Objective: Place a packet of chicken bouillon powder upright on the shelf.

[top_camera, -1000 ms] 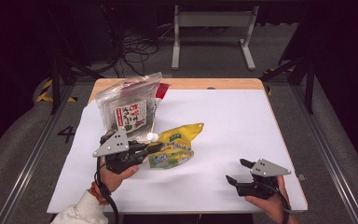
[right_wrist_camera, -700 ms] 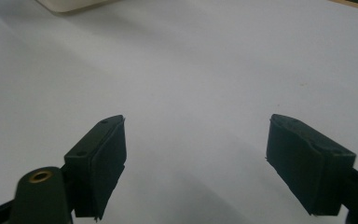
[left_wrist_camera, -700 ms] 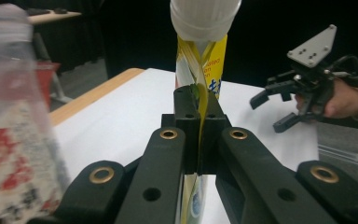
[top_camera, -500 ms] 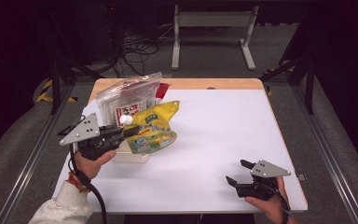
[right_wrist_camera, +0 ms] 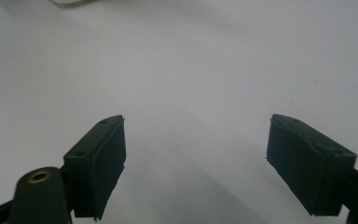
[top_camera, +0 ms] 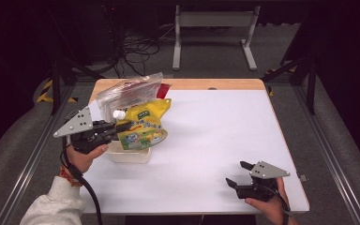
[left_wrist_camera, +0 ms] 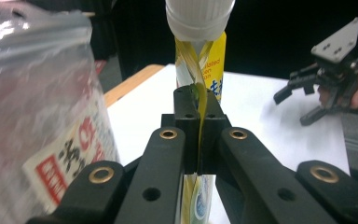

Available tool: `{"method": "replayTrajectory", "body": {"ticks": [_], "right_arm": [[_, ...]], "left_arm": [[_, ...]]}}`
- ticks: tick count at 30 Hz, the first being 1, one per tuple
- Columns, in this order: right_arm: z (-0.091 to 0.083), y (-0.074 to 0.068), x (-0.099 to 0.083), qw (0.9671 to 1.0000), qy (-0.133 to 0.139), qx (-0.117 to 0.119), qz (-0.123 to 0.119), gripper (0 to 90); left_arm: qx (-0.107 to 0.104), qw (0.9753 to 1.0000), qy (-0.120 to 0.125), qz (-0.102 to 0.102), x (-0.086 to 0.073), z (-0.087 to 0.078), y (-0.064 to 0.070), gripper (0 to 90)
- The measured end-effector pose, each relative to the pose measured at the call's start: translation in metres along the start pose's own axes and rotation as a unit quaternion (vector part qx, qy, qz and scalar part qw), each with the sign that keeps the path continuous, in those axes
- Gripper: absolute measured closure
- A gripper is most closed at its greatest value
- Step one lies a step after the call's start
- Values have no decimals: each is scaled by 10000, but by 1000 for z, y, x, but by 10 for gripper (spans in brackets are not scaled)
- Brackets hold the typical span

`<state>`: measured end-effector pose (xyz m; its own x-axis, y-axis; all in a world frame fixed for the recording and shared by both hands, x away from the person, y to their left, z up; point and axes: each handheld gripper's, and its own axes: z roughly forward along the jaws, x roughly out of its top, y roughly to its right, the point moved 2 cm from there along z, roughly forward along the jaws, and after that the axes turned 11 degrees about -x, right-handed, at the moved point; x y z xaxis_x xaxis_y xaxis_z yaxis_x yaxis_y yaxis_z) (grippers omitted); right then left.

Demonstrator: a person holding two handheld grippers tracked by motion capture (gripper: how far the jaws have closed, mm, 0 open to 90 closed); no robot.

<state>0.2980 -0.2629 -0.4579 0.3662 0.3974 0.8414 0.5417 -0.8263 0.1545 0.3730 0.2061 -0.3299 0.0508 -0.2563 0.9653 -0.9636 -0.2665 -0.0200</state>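
The left gripper is clamping its jaws on the edge of the yellow pouch, pinching the flattened film just below the white cap; in the left gripper view the pinched film is running upright between the two black jaws, with the cap standing directly above them. In the high view the pouch is hanging off the table, lifted above a shallow white tub that is sitting near the table's left edge, and its cap is pointing toward the far left. The left hand is gripping the tool from below, its grey sleeve entering at the bottom left and the cable trailing beside the forearm. A clear bag with red and white print is lying just behind the pouch at the table's far left corner; in the left gripper view the bag is standing close at the left of the jaws. The right gripper is resting low near the table's front right corner, well apart from the pouch, its jaws spread wide with nothing between them; in the right gripper view its two pads are framing bare white tabletop. The right hand is holding it from the bottom edge.
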Motion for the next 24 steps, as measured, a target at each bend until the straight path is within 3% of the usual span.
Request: {"method": "replayTrajectory", "body": {"ticks": [7, 15, 20, 24], "right_arm": [[1, -1, 0, 10000, -4, 12, 4, 202], [4, -3, -1, 10000, -86, 34, -23, 201], [6, -3, -2, 9999, -120, 35, -18, 201], [6, -4, -2, 9999, -136, 63, -53, 201]], "left_arm": [[-29, 9999, -96, -109, -14, -17, -5, 896], [122, 9997, -124, -147, -22, -34, -7, 896], [75, 9997, -139, -186, -27, -38, -8, 895], [33, 9993, -296, -221, -31, -33, -8, 894]]}}
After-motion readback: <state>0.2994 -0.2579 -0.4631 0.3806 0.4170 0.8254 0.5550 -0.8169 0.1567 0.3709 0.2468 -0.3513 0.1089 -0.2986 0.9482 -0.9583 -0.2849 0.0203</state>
